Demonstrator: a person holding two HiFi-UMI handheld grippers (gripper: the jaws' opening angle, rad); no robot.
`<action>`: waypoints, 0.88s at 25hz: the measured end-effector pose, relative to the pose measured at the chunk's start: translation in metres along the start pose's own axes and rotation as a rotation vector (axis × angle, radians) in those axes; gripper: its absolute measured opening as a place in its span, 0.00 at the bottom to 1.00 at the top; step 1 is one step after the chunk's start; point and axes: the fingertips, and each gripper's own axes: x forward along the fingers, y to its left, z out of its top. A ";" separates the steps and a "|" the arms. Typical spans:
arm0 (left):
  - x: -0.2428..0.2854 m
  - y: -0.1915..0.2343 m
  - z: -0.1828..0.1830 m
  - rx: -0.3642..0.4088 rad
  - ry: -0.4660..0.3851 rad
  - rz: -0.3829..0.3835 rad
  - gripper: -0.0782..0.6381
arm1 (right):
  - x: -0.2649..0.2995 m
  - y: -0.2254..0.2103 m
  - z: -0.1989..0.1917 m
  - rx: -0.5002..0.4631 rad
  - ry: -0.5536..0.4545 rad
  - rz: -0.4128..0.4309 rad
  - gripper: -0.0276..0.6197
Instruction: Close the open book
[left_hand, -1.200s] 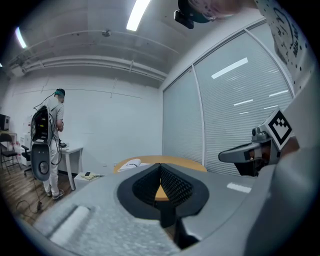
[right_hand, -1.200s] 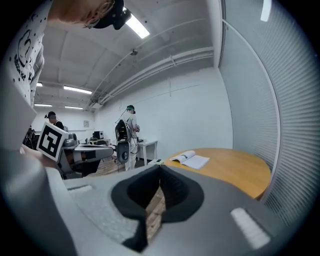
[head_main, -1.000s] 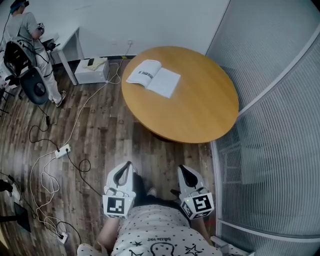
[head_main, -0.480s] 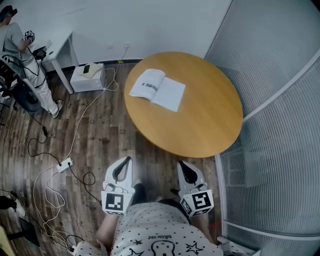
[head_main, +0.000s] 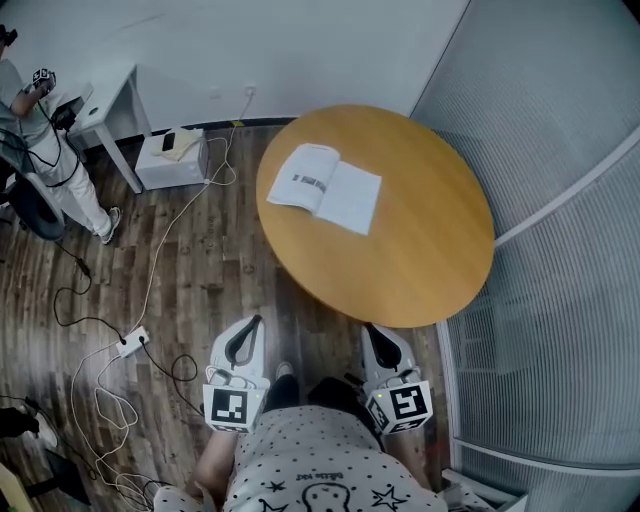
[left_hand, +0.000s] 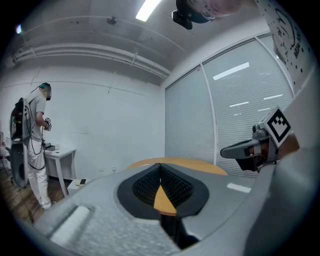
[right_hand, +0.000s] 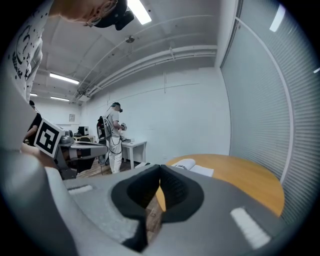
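— So, where's the book (head_main: 325, 187)?
— Open on the round table (head_main: 420, 250), toward its far left edge.
— Grippers?
— Jaws together on the left hand-held gripper (head_main: 255, 325) and right hand-held gripper (head_main: 372, 332), both well short of it. Beside them, cables (head_main: 152, 275) trail across the floor (head_main: 210, 290).

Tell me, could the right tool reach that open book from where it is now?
Probably not yet: the right tool sits close to the person's body, short of the table, and the book lies toward its far side. Nothing blocks the way.

White shirt (head_main: 300, 465), black dots, stars; left tool (head_main: 254, 324), right tool (head_main: 371, 330): grey shells, black-white marker cubes.
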 end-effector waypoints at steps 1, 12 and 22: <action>0.000 0.003 -0.001 -0.007 0.004 0.000 0.12 | 0.003 0.002 0.000 0.002 0.005 0.000 0.05; 0.012 0.035 -0.019 -0.018 0.062 0.015 0.12 | 0.040 0.011 0.001 0.018 0.049 0.024 0.05; 0.076 0.052 -0.028 -0.045 0.099 0.017 0.12 | 0.098 -0.031 0.008 0.029 0.042 0.023 0.05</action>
